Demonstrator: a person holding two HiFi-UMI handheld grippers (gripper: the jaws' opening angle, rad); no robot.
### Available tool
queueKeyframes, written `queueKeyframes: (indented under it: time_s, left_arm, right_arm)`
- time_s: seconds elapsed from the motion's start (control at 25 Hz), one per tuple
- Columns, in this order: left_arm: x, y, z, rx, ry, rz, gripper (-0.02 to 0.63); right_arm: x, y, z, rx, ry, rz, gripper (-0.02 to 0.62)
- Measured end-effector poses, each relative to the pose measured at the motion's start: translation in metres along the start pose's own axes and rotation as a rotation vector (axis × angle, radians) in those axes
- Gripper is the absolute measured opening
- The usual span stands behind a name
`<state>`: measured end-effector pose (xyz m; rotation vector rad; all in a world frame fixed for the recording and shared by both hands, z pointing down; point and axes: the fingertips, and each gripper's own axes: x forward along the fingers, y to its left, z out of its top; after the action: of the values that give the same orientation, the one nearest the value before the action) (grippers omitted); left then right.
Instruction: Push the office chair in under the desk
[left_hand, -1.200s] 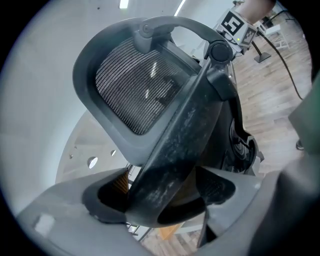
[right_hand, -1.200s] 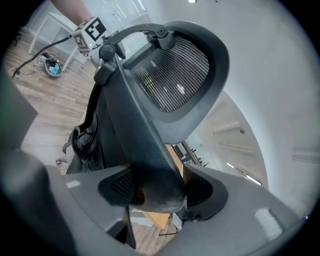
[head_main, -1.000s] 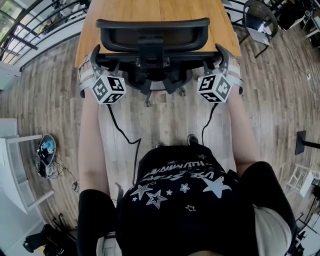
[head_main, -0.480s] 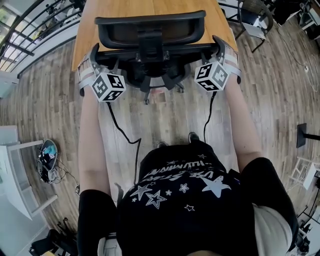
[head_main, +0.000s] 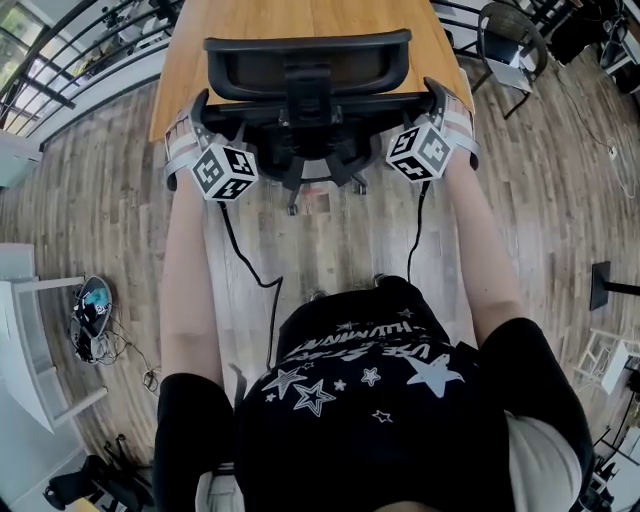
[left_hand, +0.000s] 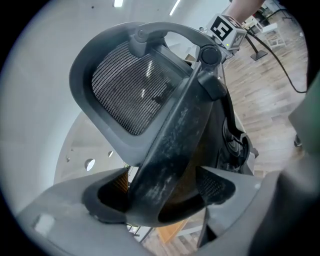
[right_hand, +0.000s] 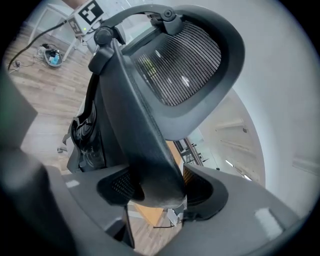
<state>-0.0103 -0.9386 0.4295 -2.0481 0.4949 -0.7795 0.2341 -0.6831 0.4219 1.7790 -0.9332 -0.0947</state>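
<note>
On the wood-plank floor (head_main: 100, 200), the office chair (head_main: 305, 65) stands with its backrest at the desk (head_main: 300, 18) edge. Your left hand-held gripper (head_main: 195, 125) clamps the left armrest (left_hand: 170, 150). Your right hand-held gripper (head_main: 440, 110) grips the right armrest (right_hand: 145, 150), its jaws having just eased slightly wider.

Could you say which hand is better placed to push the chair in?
Left, marginally: left hand-held gripper and right hand-held gripper both clamp armrests, but left forearm runs straight behind; right forearm angles inward.
</note>
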Motion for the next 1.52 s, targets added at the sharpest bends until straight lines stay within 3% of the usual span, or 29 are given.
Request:
queueKeyframes:
  time_s: [0.24, 0.48, 0.76, 1.08, 1.36, 1.52]
  left_arm:
    - [-0.003, -0.003, 0.003, -0.039, 0.038, -0.009, 0.422]
    - [-0.004, -0.004, -0.003, -0.007, 0.107, 0.044, 0.422]
    - [-0.009, -0.006, -0.001, -0.034, 0.154, -0.014, 0.422]
    - [-0.048, 0.0, 0.009, -0.202, 0.123, 0.052, 0.422]
    - [-0.096, -0.024, 0.044, -0.287, 0.053, 0.032, 0.422]
    - [-0.125, -0.037, 0.054, -0.364, 0.046, 0.068, 0.422]
  right_arm:
    - [0.006, -0.004, -0.002, 0.01, -0.009, 0.008, 0.275]
    - [0.005, -0.004, 0.0, -0.015, -0.036, 0.005, 0.276]
    - [0.004, -0.005, -0.001, -0.076, -0.071, 0.002, 0.291]
    - [-0.026, -0.009, 0.011, -0.044, -0.163, -0.016, 0.295]
    - [-0.055, -0.01, 0.016, 0.025, -0.254, 0.021, 0.291]
    - [-0.071, -0.004, 0.014, 0.111, -0.298, 0.053, 0.225]
